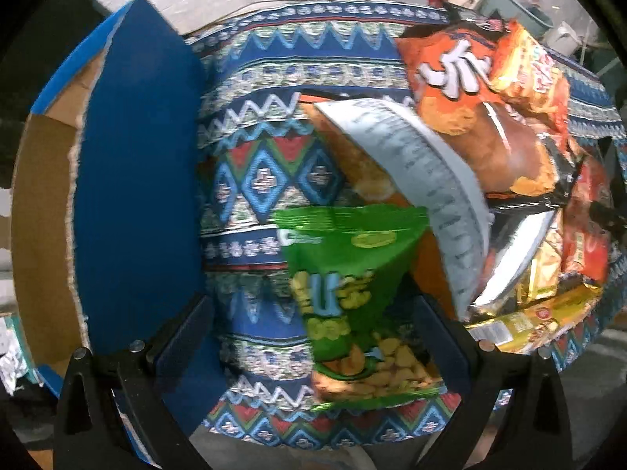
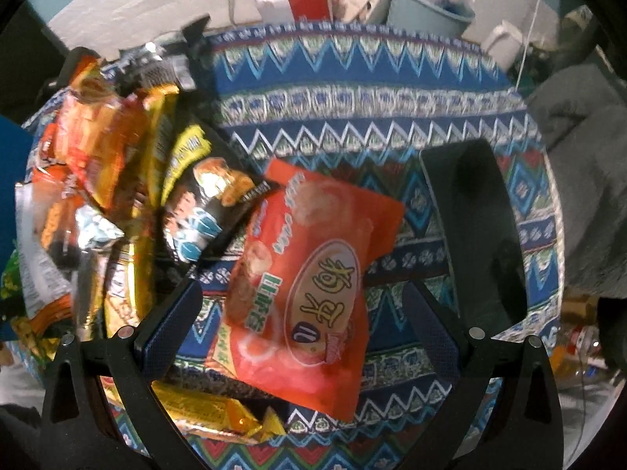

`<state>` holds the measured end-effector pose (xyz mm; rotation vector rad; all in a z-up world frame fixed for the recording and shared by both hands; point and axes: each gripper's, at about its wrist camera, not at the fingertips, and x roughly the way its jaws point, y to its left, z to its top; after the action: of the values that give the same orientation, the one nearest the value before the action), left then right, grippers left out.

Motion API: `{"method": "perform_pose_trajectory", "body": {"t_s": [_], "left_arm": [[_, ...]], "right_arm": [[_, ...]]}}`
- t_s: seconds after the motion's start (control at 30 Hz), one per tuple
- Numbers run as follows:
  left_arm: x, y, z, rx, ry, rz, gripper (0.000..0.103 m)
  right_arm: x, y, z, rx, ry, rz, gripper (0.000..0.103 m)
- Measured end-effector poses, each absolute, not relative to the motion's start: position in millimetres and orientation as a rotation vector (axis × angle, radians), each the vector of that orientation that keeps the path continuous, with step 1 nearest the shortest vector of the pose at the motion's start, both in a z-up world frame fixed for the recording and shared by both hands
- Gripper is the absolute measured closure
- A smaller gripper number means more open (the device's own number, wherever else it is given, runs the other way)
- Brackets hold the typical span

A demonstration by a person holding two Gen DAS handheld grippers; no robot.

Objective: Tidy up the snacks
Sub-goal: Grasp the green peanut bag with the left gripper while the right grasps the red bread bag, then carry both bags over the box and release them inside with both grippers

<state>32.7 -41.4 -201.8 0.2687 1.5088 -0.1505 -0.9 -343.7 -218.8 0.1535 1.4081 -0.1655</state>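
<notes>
2 grippers gaped wide (nothing held): left gripper [image 1: 313, 337] straddled a crinkly green snack bag [image 1: 352, 293], right gripper [image 2: 301, 325] a glossy red packet [image 2: 313, 290], seemingly poised for pickup.

Green packet [image 1: 345, 297], zigzag-patterned blue cloth [image 1: 250, 180]
</notes>
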Motion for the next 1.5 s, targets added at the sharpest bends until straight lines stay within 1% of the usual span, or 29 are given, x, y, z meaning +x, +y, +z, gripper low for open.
{"method": "perform_pose_trajectory", "body": {"t_s": [0.17,0.27,0.3,0.33,0.4,0.47,0.53,0.57,0.6,0.63,0.7,0.73,0.8,0.83,1.1,1.2,1.3,1.37,1.5], "left_arm": [[33,-51,-209,0.296,1.521,-0.162,0.001],[37,-49,-226,0.274,1.577,-0.159,0.001],[37,-48,-230,0.266,1.590,-0.161,0.004],[38,-46,-233,0.258,1.599,-0.166,0.012],[41,-46,-237,0.261,1.608,-0.171,0.022],[41,-45,-236,0.280,1.595,-0.170,0.026],[40,-42,-234,0.291,1.577,-0.171,0.034],[40,-40,-232,0.300,1.571,-0.168,0.037],[39,-41,-226,0.312,1.568,-0.162,0.045],[40,-40,-223,0.326,1.563,-0.151,0.054],[43,-35,-218,0.302,1.562,-0.161,0.058],[47,-20,-218,0.288,1.557,-0.164,0.063],[51,-17,-213,0.287,1.537,-0.167,0.069],[54,-9,-204,0.291,1.523,-0.172,0.069],[56,-16,-158,0.339,1.404,-0.222,0.069],[59,-20,-131,0.360,1.348,-0.232,0.069],[50,-24,-119,0.355,1.305,-0.239,0.069],[23,-29,-125,0.357,1.278,-0.243,0.069],[16,-25,-112,0.357,1.229,-0.246,0.069]], "right_arm": [[1,-344,-235,0.125,1.439,-0.189,0.003],[3,-344,-246,0.120,1.458,-0.196,0.003],[4,-345,-250,0.122,1.462,-0.198,0.003],[5,-345,-253,0.126,1.466,-0.198,0.003],[5,-346,-260,0.134,1.472,-0.193,0.003],[6,-346,-267,0.131,1.469,-0.189,0.004],[7,-346,-275,0.123,1.473,-0.153,0.017],[6,-342,-275,0.099,1.468,-0.142,0.020],[6,-339,-274,0.079,1.453,-0.122,0.029],[5,-335,-274,0.066,1.446,-0.105,0.041],[6,-333,-271,0.031,1.436,-0.098,0.050],[7,-332,-270,0.016,1.432,-0.098,0.054],[8,-333,-266,-0.003,1.418,-0.105,0.058],[9,-338,-250,-0.007,1.415,-0.112,0.060],[10,-346,-207,-0.005,1.337,-0.142,0.061],[9,-338,-190,-0.018,1.294,-0.136,0.061],[9,-330,-170,-0.013,1.244,-0.115,0.061],[3,-323,-162,-0.011,1.221,-0.101,0.061],[2,-306,-140,-0.016,1.162,-0.056,0.061]]}}
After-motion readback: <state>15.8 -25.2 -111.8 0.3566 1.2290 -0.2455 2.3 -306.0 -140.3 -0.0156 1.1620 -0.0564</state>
